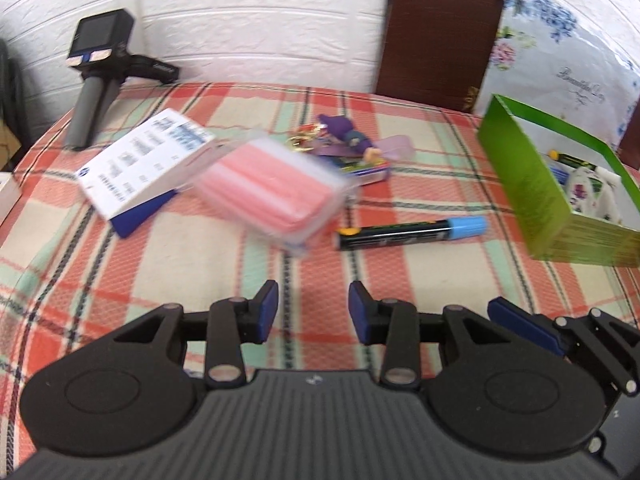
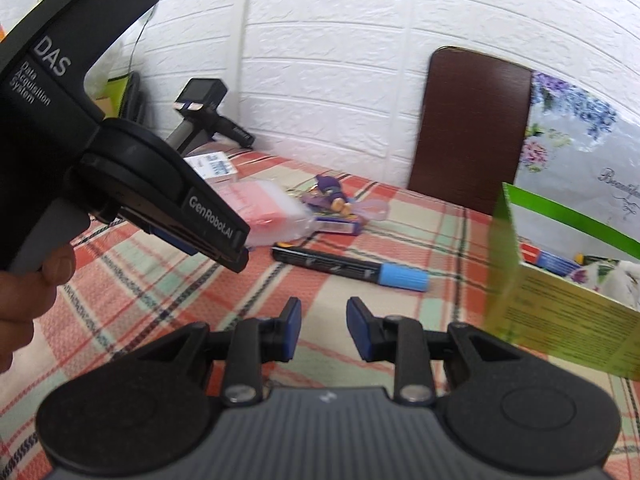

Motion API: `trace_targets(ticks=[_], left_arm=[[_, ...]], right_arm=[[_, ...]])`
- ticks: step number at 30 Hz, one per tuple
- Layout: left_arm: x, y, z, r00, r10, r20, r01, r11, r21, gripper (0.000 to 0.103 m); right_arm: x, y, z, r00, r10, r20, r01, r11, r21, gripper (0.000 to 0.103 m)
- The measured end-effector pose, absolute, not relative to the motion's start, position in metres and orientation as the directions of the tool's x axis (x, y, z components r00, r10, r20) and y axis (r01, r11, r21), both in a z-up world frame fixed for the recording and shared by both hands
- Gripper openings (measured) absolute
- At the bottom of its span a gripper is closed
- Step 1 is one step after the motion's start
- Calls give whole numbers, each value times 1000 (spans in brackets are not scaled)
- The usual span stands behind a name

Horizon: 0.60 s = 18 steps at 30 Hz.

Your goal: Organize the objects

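A black marker with a blue cap (image 1: 412, 232) lies on the plaid tablecloth (image 1: 240, 272), just ahead of my open, empty left gripper (image 1: 314, 308). A pink clear-cased box (image 1: 276, 188) lies left of it, a white and blue box (image 1: 148, 164) further left, and a purple keychain toy (image 1: 348, 140) behind. The green box (image 1: 532, 184) stands at the right with several items inside. My right gripper (image 2: 323, 326) is open and empty, near the marker (image 2: 352, 266) and beside the green box (image 2: 520, 288). The left gripper's body (image 2: 132, 184) fills the right wrist view's left side.
A spare handheld gripper device (image 1: 96, 76) lies at the far left by the white brick wall. A brown chair back (image 1: 436, 32) stands behind the table. A floral cushion (image 1: 568, 52) sits at the far right.
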<state>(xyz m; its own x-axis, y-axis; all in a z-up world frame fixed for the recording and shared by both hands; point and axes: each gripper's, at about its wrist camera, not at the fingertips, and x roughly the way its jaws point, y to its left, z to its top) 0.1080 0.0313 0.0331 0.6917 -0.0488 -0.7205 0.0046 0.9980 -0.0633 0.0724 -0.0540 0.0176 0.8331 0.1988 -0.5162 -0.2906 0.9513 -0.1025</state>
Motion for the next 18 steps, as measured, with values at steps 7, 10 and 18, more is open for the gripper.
trace_targets(ticks=[7, 10, 18], left_arm=[[112, 61, 24, 678, -10, -735, -61, 996, -70, 42], [112, 72, 20, 675, 13, -737, -88, 994, -62, 42], [105, 90, 19, 674, 61, -737, -127, 991, -34, 49]], right_arm=[[83, -41, 13, 807, 216, -550, -319, 943, -99, 27], [86, -34, 10, 798, 223, -560, -336, 936, -106, 27], [91, -18, 1, 757, 256, -601, -377, 922, -83, 29]])
